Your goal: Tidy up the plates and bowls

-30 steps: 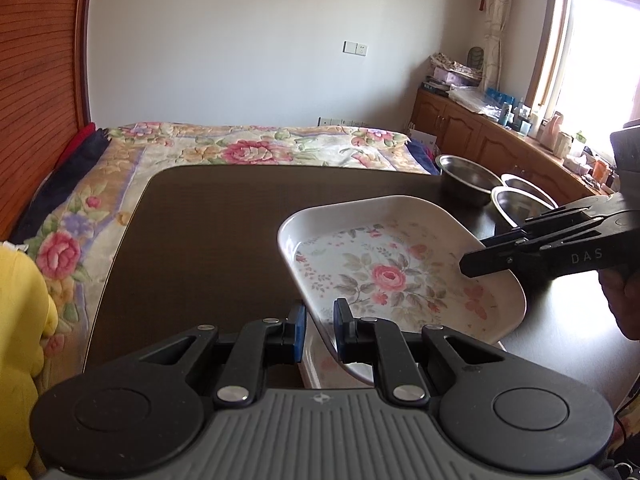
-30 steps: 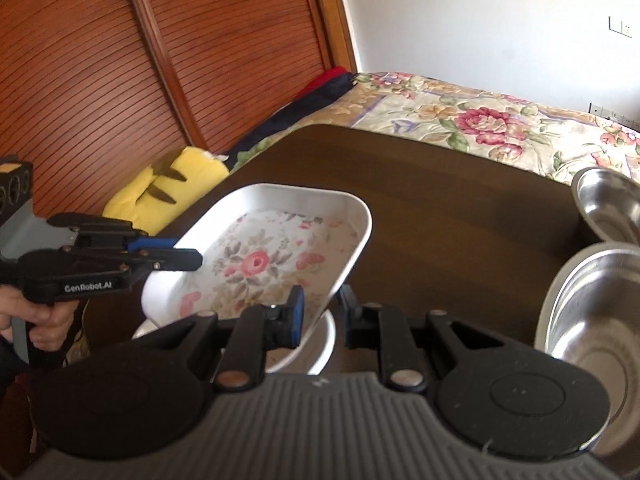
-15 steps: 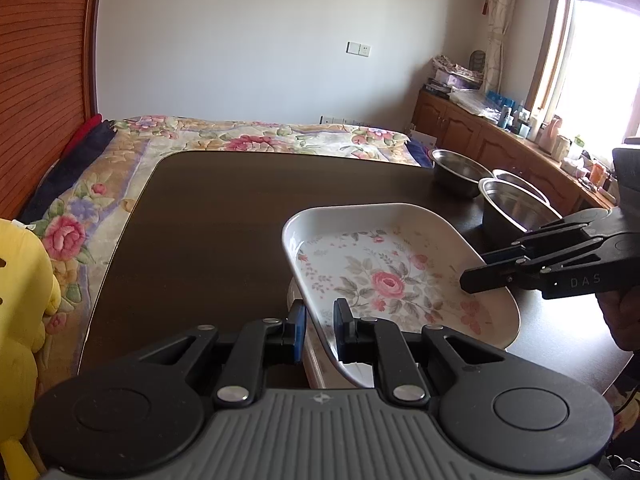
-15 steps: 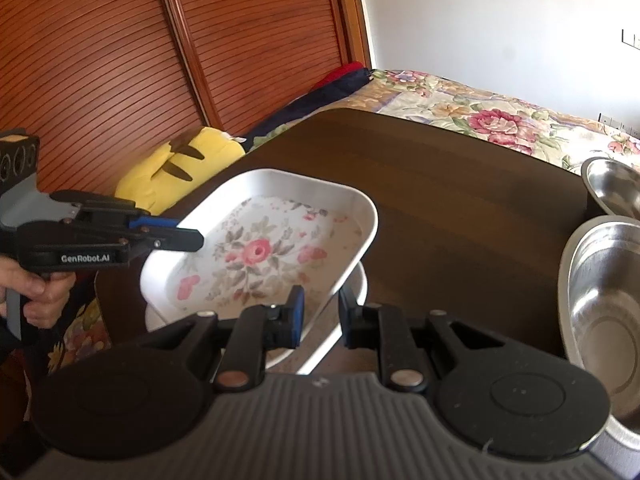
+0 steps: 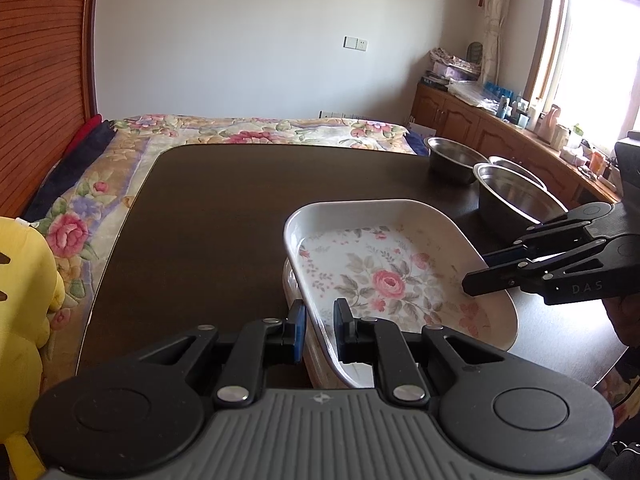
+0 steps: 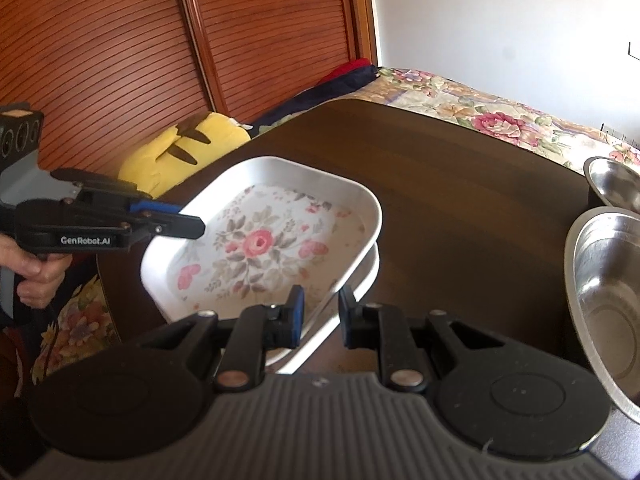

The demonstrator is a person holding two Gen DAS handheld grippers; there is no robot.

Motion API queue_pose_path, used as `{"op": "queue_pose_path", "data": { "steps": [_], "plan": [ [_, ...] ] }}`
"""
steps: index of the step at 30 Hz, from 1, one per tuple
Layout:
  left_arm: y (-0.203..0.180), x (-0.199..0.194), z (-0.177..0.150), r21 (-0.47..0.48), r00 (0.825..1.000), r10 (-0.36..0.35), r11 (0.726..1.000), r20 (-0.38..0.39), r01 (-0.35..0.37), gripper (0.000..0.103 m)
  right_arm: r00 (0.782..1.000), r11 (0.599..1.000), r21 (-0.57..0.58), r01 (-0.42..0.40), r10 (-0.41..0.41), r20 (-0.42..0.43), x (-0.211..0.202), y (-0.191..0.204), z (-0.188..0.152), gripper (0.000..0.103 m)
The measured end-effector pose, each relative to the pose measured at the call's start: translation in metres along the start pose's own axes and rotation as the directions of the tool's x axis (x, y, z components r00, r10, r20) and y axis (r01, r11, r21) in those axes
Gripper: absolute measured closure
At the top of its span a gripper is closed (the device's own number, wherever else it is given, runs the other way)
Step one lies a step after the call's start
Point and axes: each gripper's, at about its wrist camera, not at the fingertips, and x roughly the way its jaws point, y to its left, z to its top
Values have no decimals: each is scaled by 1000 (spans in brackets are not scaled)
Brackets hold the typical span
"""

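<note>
table (image 5: 224, 216): dark brown wood, rounded corners
white dish (image 5: 292, 280): 5 o'clock, directly on table
steel bowls (image 5: 516, 196): 2 o'clock

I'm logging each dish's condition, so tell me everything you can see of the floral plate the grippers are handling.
The floral plate is a rounded-rectangular white dish, ceramic or melamine by its look, with a raised rim and pink roses and grey-green leaves printed on its floor. It looks empty and whole. It sits slightly askew on a similar white dish at the near edge of the dark table. The left gripper straddles its rim; the right gripper does so at the opposite side.
</note>
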Motion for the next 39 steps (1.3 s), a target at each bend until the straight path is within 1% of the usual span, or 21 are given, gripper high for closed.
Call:
{"op": "queue_pose_path", "data": {
  "steps": [11, 16, 19, 25, 30, 34, 39],
  "plan": [
    [0, 4, 2, 7, 1000, 4, 1000, -9, -4, 88, 1000, 1000, 5, 4, -4, 3, -1, 3, -1, 82],
    [1, 6, 3, 14, 1000, 26, 1000, -11, -26, 88, 1000, 1000, 1, 8, -8, 5, 1, 2, -2, 82],
    [0, 7, 4, 14, 999, 24, 1000, -22, -24, 88, 1000, 1000, 6, 5, -5, 11, -1, 1, -2, 82],
    [0, 5, 5, 16, 999, 35, 999, 0, -35, 87, 999, 1000, 11, 21, -22, 46, -7, -2, -4, 82],
    [-2, 7, 10, 16, 999, 38, 999, 12, -38, 82, 995, 999, 24, 45, -47, 86, -11, -8, -6, 82],
    [-7, 9, 16, 26, 999, 40, 999, 23, -40, 81, 992, 998, 41, 55, -59, 115, -15, -15, -8, 82],
    [-14, 12, 22, 37, 999, 25, 999, 36, -26, 80, 986, 995, 68, 71, -81, 149, -23, -27, -9, 82]
  ]
}}
